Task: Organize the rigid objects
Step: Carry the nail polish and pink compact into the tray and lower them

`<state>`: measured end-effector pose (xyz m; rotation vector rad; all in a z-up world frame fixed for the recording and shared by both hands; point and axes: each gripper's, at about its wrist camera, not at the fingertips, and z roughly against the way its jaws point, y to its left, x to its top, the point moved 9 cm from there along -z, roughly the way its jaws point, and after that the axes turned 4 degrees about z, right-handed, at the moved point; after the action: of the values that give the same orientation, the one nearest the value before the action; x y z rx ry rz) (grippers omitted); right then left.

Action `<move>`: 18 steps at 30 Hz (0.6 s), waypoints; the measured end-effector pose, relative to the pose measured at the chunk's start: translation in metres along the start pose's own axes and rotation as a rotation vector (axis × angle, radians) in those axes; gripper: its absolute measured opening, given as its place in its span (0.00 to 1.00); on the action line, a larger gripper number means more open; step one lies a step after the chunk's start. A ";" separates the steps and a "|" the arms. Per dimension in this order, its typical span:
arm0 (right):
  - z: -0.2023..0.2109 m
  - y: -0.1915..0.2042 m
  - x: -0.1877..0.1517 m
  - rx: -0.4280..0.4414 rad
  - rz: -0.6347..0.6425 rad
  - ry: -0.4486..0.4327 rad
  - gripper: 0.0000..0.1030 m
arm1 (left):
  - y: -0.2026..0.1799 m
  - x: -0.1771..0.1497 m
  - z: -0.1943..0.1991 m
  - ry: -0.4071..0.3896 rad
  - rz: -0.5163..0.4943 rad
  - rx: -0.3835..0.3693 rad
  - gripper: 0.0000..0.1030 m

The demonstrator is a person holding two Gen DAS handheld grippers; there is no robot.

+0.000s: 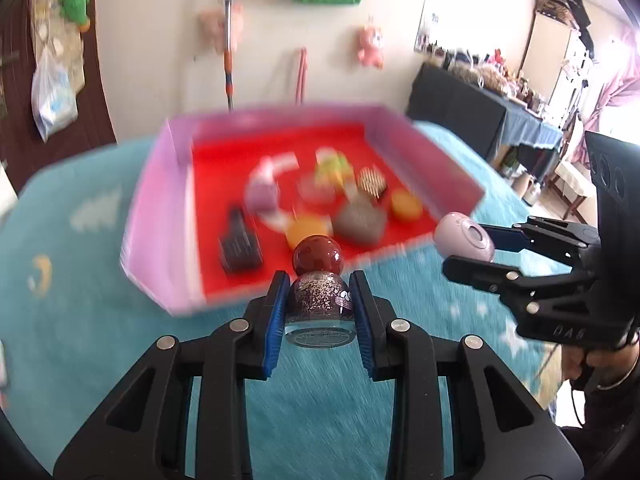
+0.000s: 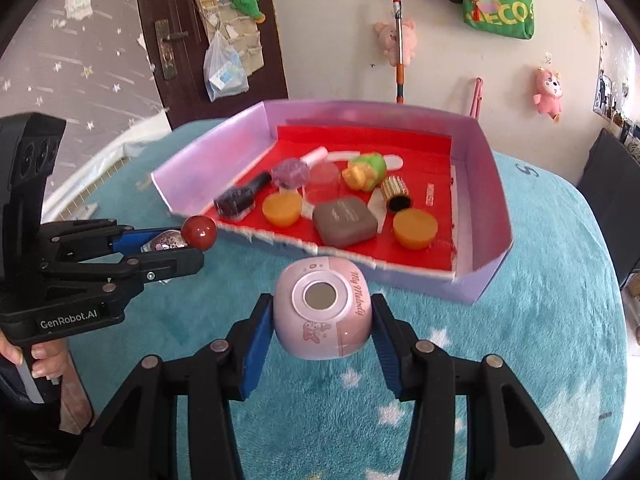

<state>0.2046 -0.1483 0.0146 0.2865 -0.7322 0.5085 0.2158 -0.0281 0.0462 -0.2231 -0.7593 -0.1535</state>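
Evidently both tongs are carrying loads toward the tray (image 2: pixel 486 216) for sorting: the left tongs (image 1: pixel 320 312) are clamping a glittery bottle (image 1: pixel 320 300) near its near-left edge, while the right tongs (image 2: pixel 322 322) are gripping a pink case (image 2: pixel 322 312).

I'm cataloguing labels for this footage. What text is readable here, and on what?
"My Melody": pink round case held in the right claw.
"GenRobot.AI": body of the left claw.
"ME" over "ECO": green bag on the wall, cut off.
Grey compact in the box: print too small.
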 end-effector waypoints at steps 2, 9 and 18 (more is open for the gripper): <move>0.006 -0.006 0.015 0.009 -0.003 -0.016 0.49 | 0.006 0.022 0.002 -0.013 -0.013 0.030 0.28; -0.008 -0.050 0.082 -0.033 -0.003 0.005 0.49 | 0.023 0.072 -0.037 0.086 -0.062 0.077 0.28; -0.061 -0.090 0.118 -0.111 0.033 0.168 0.49 | 0.048 0.086 -0.106 0.236 -0.108 0.179 0.28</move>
<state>0.3619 -0.1582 0.0469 0.1262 -0.6002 0.5142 0.3577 -0.0134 0.0245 0.0066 -0.5459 -0.2091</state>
